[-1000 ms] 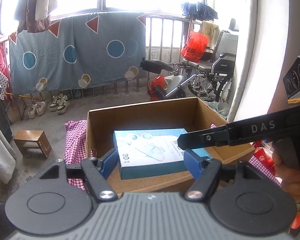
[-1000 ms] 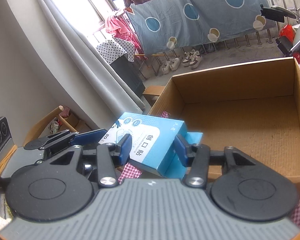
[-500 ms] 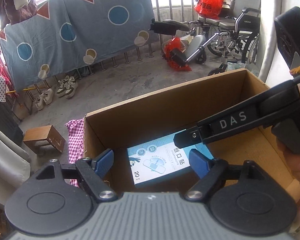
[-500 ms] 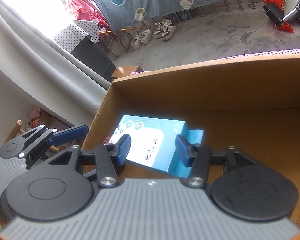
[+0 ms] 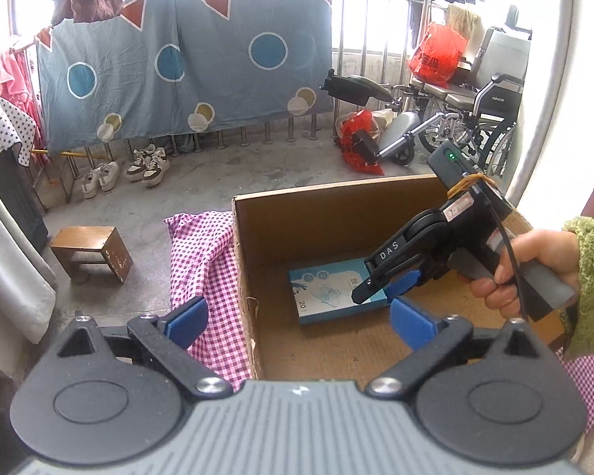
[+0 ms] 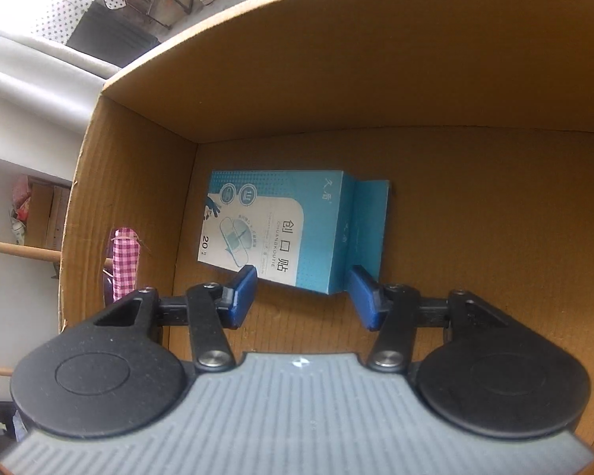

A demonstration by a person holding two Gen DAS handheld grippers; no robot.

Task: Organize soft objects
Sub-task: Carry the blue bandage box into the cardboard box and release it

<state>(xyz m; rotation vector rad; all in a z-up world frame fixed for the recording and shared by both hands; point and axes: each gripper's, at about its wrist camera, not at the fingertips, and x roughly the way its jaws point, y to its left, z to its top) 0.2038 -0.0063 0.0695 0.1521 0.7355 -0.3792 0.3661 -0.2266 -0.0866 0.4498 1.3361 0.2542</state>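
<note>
- Left gripper [image 5: 297, 318]: blue pads spread wide, having just been opening further; nothing sits between them. The left pad hangs over the checked cloth [image 5: 205, 261], the right pad over the floor of the cardboard box [image 5: 320, 217], so the jaws straddle the box's near-left wall without touching it.
- Left gripper pose: angled downward toward the box from outside its near edge.
- Right gripper [image 6: 302, 297]: pads partly apart, flanking the near end of the blue carton [image 6: 273, 229]. In the right wrist view a gap shows on the right-hand side between the pad and the carton; contact on the left-hand side cannot be confirmed (the pad overlaps the carton's corner there).
- Right gripper pose: reaching steeply down into the box, seen from the left wrist view with its fingertips at the carton's right end.
- Right hand [image 5: 530, 269]: wrapped around the gripper's handle above the box's right side, with a green fleecy sleeve [image 5: 589, 285] at the wrist.
- Blue carton: lies flat on the box floor, printed face up, close to the box's left wall and near the back left corner; one end flap stands open.
- Box: stands on the checked cloth, which spills out on its left.
</note>
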